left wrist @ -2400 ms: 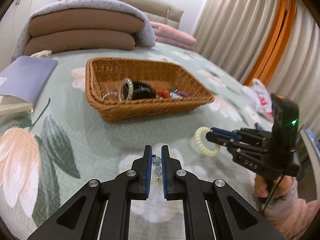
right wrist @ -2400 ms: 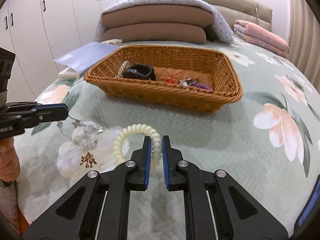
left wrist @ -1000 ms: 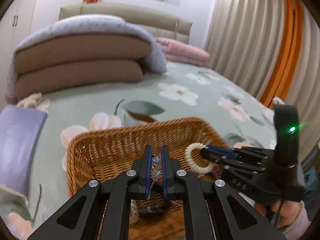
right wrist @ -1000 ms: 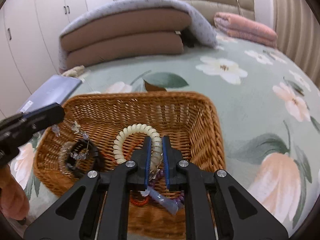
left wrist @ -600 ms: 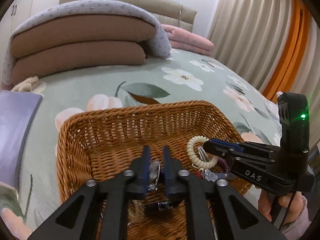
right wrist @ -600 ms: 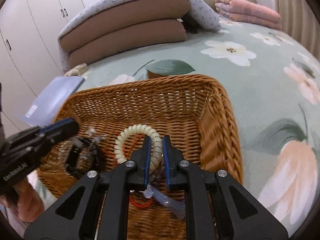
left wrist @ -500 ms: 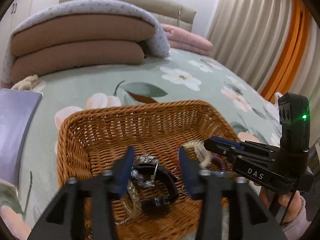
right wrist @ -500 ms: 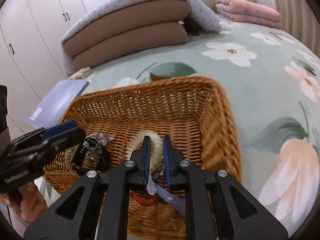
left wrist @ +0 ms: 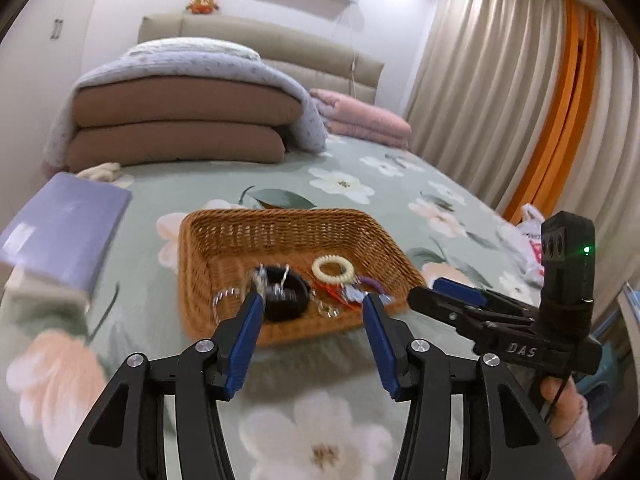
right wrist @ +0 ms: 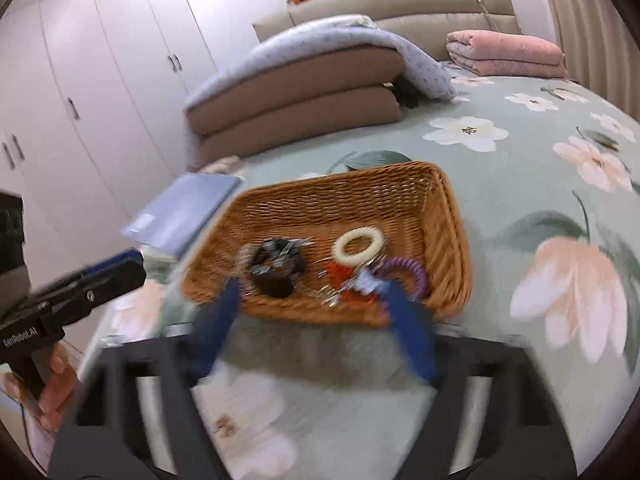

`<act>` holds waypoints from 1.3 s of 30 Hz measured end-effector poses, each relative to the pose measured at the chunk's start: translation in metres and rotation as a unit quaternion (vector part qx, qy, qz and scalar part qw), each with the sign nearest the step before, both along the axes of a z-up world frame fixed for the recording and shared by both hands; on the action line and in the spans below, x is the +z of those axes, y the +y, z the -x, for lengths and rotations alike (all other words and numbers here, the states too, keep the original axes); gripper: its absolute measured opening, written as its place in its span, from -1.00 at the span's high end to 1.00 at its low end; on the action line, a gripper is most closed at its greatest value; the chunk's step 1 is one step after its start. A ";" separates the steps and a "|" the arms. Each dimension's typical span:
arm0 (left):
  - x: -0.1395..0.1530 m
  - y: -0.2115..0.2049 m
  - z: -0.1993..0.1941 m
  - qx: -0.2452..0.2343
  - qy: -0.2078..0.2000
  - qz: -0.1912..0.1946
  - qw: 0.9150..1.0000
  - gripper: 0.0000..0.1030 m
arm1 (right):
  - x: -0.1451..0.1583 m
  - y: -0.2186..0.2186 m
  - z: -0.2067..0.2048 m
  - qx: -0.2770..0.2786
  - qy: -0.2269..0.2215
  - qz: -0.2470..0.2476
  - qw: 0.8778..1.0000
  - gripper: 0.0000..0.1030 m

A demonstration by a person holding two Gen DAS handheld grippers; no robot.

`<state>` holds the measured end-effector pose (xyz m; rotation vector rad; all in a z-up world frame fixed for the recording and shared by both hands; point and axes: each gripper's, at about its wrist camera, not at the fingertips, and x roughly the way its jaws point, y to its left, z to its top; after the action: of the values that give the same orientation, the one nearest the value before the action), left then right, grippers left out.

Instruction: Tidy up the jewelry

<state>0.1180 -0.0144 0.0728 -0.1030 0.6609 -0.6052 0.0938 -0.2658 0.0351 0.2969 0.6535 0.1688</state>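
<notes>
A wicker basket (left wrist: 224, 240) (right wrist: 440, 208) sits on the floral bedspread. Inside lie a cream coil hair tie (left wrist: 333, 270) (right wrist: 359, 245), a crystal bead piece on a black band (left wrist: 284, 296) (right wrist: 276, 266), a purple coil (right wrist: 402, 271) and red and silver trinkets. My left gripper (left wrist: 312, 300) is open and empty, held just in front of the basket. My right gripper (right wrist: 312, 292) is open and empty, also in front of the basket; it shows from the side in the left wrist view (left wrist: 452, 294).
A lilac book (left wrist: 60, 224) (right wrist: 184, 208) lies left of the basket. Folded brown and grey bedding (left wrist: 180, 128) and a pink blanket (right wrist: 504, 56) sit at the headboard. Curtains (left wrist: 500, 100) hang on the right, wardrobes (right wrist: 80, 80) on the left.
Both grippers opened and let go: the crystal piece and the cream hair tie now lie in the basket. Both grippers pulled back and up from the basket.
</notes>
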 end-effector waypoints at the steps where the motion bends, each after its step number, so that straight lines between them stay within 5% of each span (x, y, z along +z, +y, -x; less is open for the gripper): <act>1: 0.000 0.004 0.011 0.007 -0.006 -0.001 1.000 -0.08 | 0.001 0.002 0.013 -0.005 -0.004 0.002 1.000 -0.56; 8: -0.018 0.028 0.074 0.080 -0.027 -0.007 0.996 -0.28 | 0.012 0.019 0.084 -0.074 -0.045 0.095 0.992 -0.84; 13: -0.028 0.028 0.090 0.120 -0.037 -0.027 0.992 -0.29 | 0.012 0.023 0.119 -0.105 -0.081 0.125 0.983 -0.84; 21: -0.036 0.016 0.101 0.148 -0.072 -0.053 0.985 -0.36 | 0.008 0.036 0.127 -0.105 -0.099 0.142 0.979 -0.84; 39: -0.042 0.010 0.103 0.161 -0.075 -0.071 0.982 -0.36 | -0.002 0.037 0.122 -0.116 -0.105 0.159 0.975 -0.84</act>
<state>0.0152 -0.0043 0.0306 -0.0294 0.5246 -0.2502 -0.0283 -0.2289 0.0334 0.0432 0.4220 -0.1275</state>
